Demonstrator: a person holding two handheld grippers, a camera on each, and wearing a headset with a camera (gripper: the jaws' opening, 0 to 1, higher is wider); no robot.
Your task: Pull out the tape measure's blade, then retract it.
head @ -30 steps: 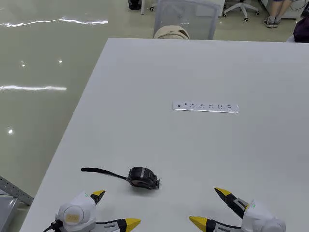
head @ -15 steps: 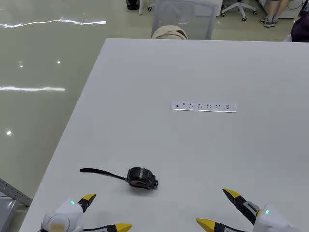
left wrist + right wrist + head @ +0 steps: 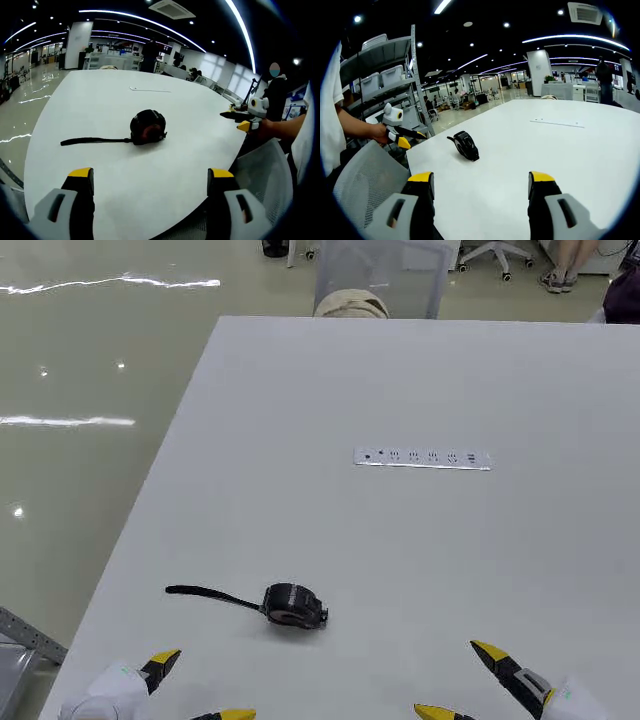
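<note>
Two claws hang low at the near edge of the white counter, each with its yellow-tipped jaws spread wide and nothing between them. The left claw sits at the bottom left of the head view and the right claw at the bottom right, well apart from each other.

Neither touches the tape measure, which lies on the counter between them and a little ahead, nearer the left claw. In the left gripper view it sits beyond the open jaws, about midway between them. In the right gripper view it lies farther ahead and off to the left.

Its case is black, with a reddish centre on the face turned toward the left claw, and the blade is not yet drawn out. A black strap runs from the case toward the counter's left edge and lies flat on the surface.

Farther out, near the middle of the counter, a white power strip lies roughly parallel to the far edge, well apart from the tape measure. Past the left edge is a glossy pale floor streaked with reflected light.

The right gripper view shows the left claw held in the person's hand off the counter's corner. A grey mesh chair is below it, and shelving with bins stands behind.
</note>
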